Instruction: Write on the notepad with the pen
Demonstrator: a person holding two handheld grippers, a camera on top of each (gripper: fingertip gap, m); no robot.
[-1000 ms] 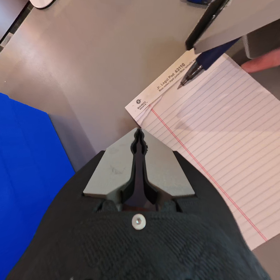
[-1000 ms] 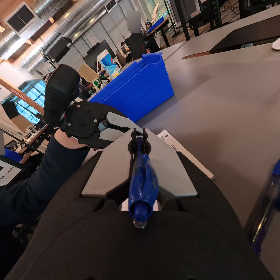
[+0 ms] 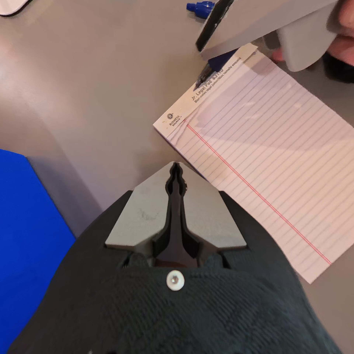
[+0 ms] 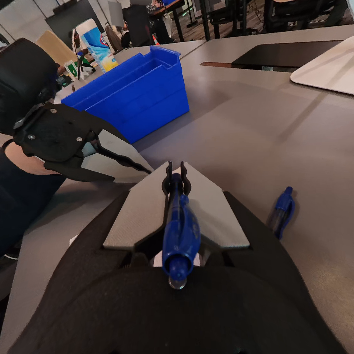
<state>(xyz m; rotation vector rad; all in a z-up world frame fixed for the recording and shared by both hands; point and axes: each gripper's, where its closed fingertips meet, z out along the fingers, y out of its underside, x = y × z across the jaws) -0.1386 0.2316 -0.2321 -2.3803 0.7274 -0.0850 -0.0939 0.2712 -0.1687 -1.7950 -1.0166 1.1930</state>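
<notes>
A white lined notepad (image 3: 268,162) lies on the grey table. My right gripper (image 4: 175,167) is shut on a blue pen (image 4: 181,220), with the button end toward the camera. In the left wrist view the right gripper (image 3: 203,51) comes in from the top right. The pen's tip (image 3: 201,78) is at the far edge of the pad's header strip; I cannot tell if it touches. My left gripper (image 3: 175,166) is shut and empty, just off the pad's left edge. It also shows in the right wrist view (image 4: 148,171).
A blue bin (image 4: 134,99) stands on the table beyond the left gripper and also shows in the left wrist view (image 3: 28,239). A second blue pen (image 4: 281,212) lies right of my right gripper. A white flat object (image 4: 325,72) and a black mat (image 4: 277,55) lie farther back. The grippers' ends are close to 9 cm from one another.
The right gripper has carried the pen tip left along the header strip toward its far edge and tilted down. The left gripper has shifted slightly and stays shut.
</notes>
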